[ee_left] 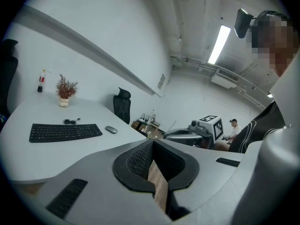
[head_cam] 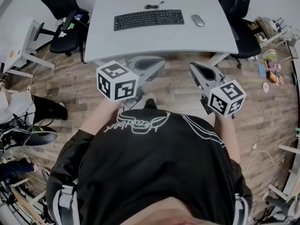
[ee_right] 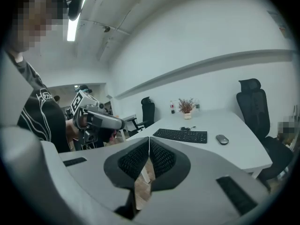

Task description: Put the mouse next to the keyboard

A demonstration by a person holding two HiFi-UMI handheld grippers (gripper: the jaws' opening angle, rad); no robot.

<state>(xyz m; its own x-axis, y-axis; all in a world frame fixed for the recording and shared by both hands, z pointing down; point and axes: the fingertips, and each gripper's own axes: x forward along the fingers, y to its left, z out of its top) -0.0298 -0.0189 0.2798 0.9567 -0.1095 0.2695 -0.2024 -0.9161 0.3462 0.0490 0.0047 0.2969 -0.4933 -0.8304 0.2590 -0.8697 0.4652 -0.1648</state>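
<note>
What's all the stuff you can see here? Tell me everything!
table: one, pale grey, ahead of the person
keyboard: one, black, on the table
mouse: one, grey, on the table right of the keyboard, not touching it
cable: one, black, coiled behind the keyboard
potted plant: one, reddish twigs in a pale pot, far side of the table
bottle: one, small, with red on it, beside the plant
office chairs: two, black, one at each side of the table
floor: brown wood planks, under everything
top: one, black with white lines, on the person
left gripper: one, grey, fingers together, empty
right gripper: one, grey, fingers together, empty
</note>
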